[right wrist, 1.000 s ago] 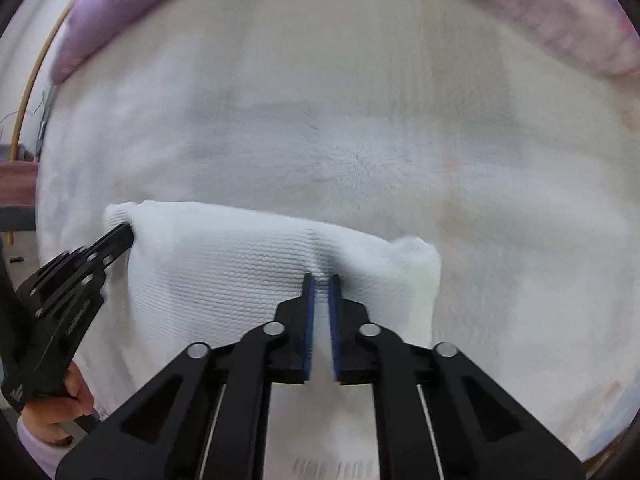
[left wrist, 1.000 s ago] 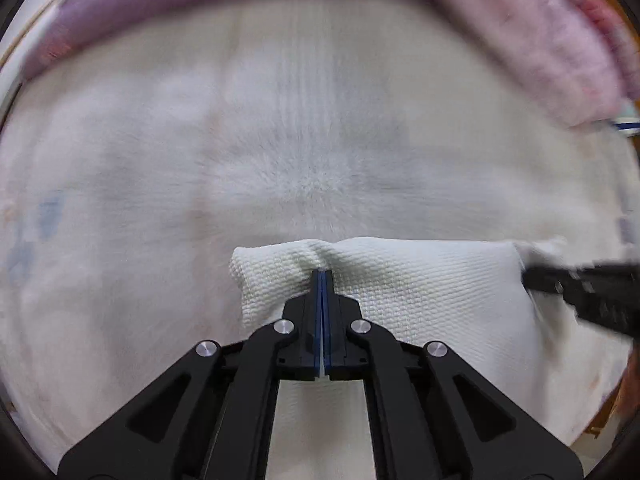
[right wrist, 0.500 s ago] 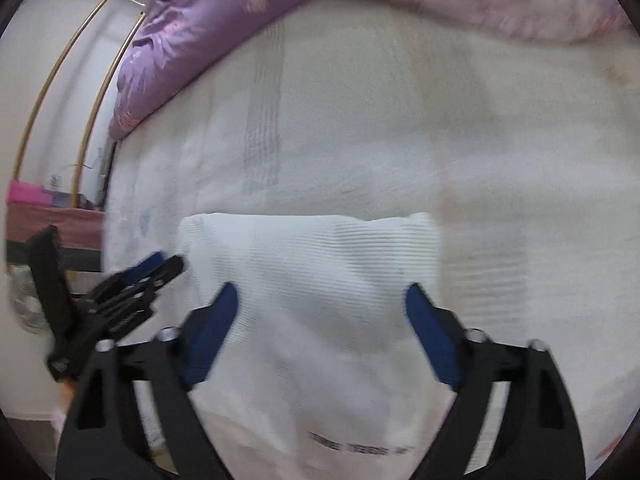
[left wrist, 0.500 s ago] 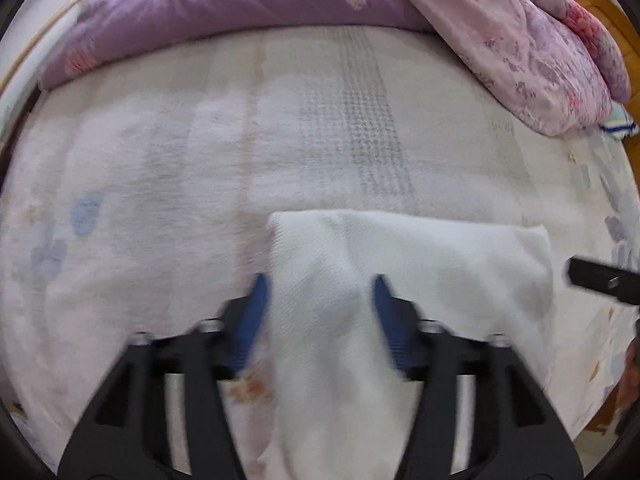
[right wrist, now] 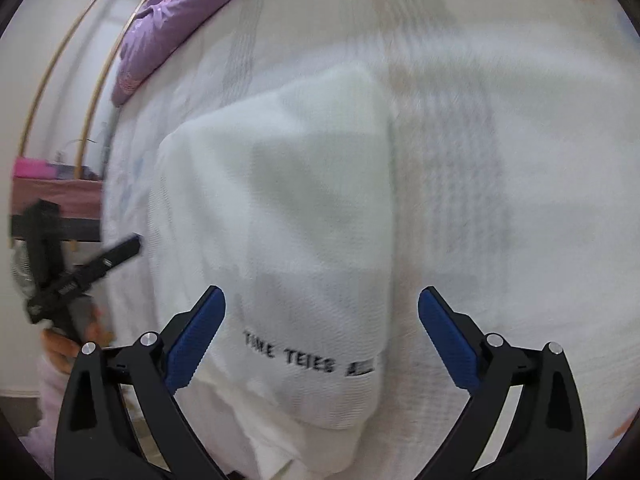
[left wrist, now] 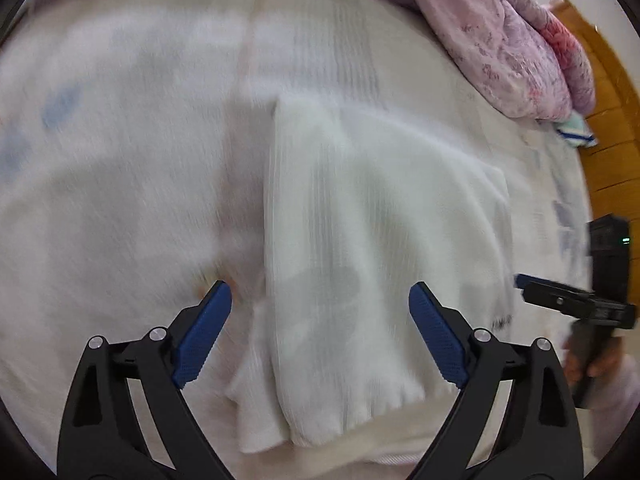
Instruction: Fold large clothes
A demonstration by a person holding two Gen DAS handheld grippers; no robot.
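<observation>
A folded white knit garment (left wrist: pixel 380 240) lies flat on the bed, its near hem hanging toward me. In the right wrist view the same garment (right wrist: pixel 300 220) shows a line of black lettering (right wrist: pixel 312 358) near its hem. My left gripper (left wrist: pixel 320 288) hovers above the garment's near left part, jaws opening wide, pads clear of the cloth. My right gripper (right wrist: pixel 322 292) hangs over the near right part, jaws also opening, touching nothing. Each gripper appears in the other's view: the right gripper (left wrist: pixel 532 286) at the right edge, the left gripper (right wrist: pixel 128 248) at the left edge, both held by hands.
The pale patterned bed sheet (left wrist: pixel 120 160) spreads around the garment. A pink flowered quilt (left wrist: pixel 500 40) and a purple quilt (right wrist: pixel 160 28) are bunched at the far side. A small striped cloth (left wrist: pixel 576 130) lies by a wooden surface (left wrist: pixel 612 120). The bed's left edge drops off (right wrist: pixel 108 200).
Both grippers were shut on the garment's far folded edge; they have let it go, opened wide and drawn back toward the near hem. The garment now lies flat.
</observation>
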